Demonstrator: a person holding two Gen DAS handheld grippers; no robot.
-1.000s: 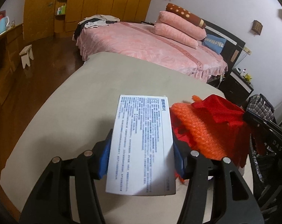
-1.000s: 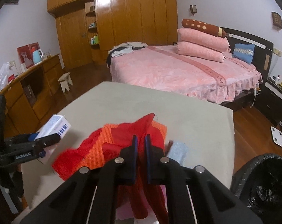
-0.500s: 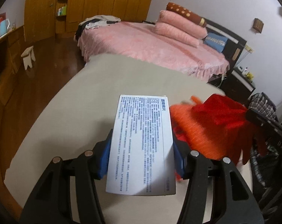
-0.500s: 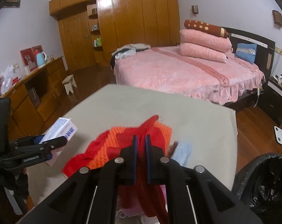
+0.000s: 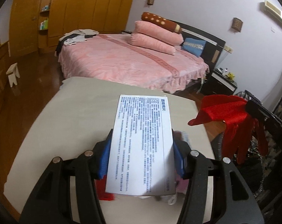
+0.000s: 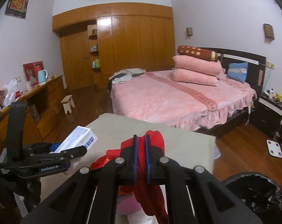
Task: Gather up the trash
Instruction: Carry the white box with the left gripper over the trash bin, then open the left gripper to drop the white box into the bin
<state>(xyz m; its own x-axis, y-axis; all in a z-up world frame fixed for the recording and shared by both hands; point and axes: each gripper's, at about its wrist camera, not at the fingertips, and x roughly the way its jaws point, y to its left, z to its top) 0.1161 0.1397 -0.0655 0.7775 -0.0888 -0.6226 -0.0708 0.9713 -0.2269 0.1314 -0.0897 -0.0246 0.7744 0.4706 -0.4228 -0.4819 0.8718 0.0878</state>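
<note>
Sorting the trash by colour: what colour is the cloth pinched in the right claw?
Bright red cloth, seen best in the right wrist view.

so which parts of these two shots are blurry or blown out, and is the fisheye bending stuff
Left wrist view: the printed box in the left claw is sharp, but the items beneath it smear with motion blur; the table edge bows. Right wrist view: mostly crisp, glare streaks on the wardrobe doors, dark corners, and the red cloth in the right claw is clear.
</note>
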